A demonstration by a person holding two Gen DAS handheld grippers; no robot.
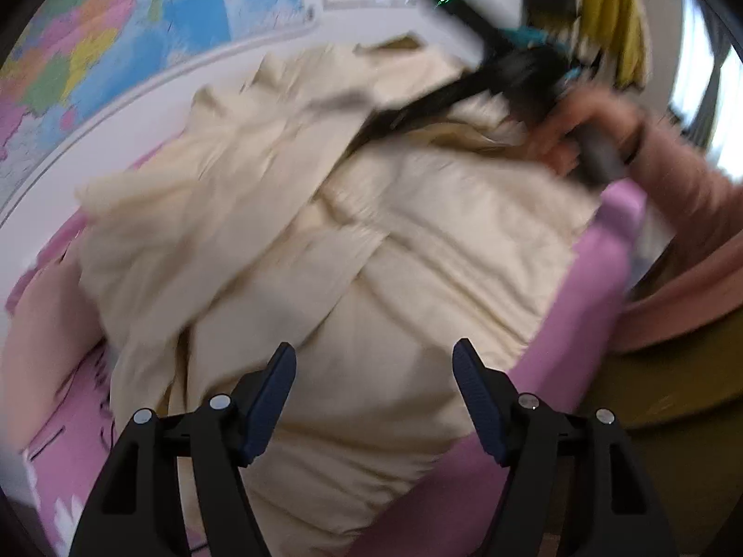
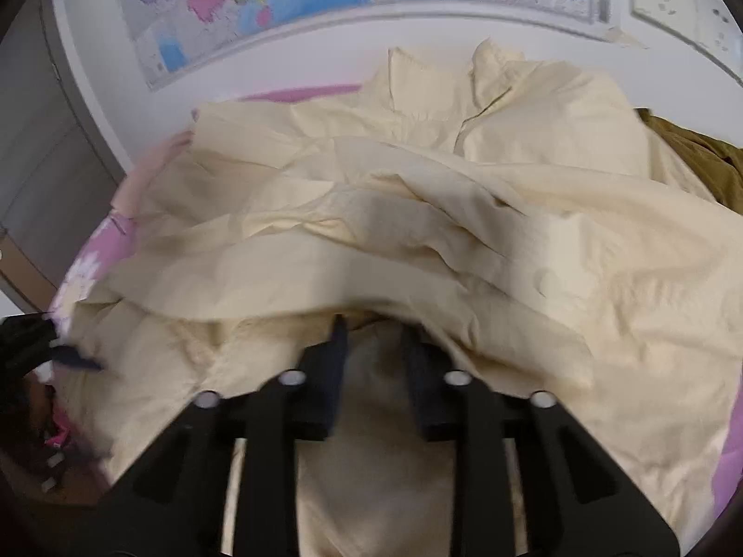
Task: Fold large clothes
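A large cream garment (image 1: 371, 232) lies crumpled on a bed with a pink sheet (image 1: 571, 325). My left gripper (image 1: 374, 357) hovers open over its near hem, with nothing between the fingers. In the right wrist view the same cream garment (image 2: 464, 185) fills the frame, collar at the far side. My right gripper (image 2: 376, 332) points into it with the jaws apart. Its fingertips are tucked under a raised fold, and cloth shows in the gap without being pinched. A hand (image 1: 580, 130) in a pink sleeve holds that tool, which is blurred in the left wrist view.
A coloured map (image 1: 116, 46) hangs on the white wall behind the bed. An olive-brown garment (image 2: 696, 158) lies at the cream one's far right. A pale pink cloth (image 1: 42, 348) sits at the bed's left. Yellow clothing (image 1: 603, 9) hangs at the back.
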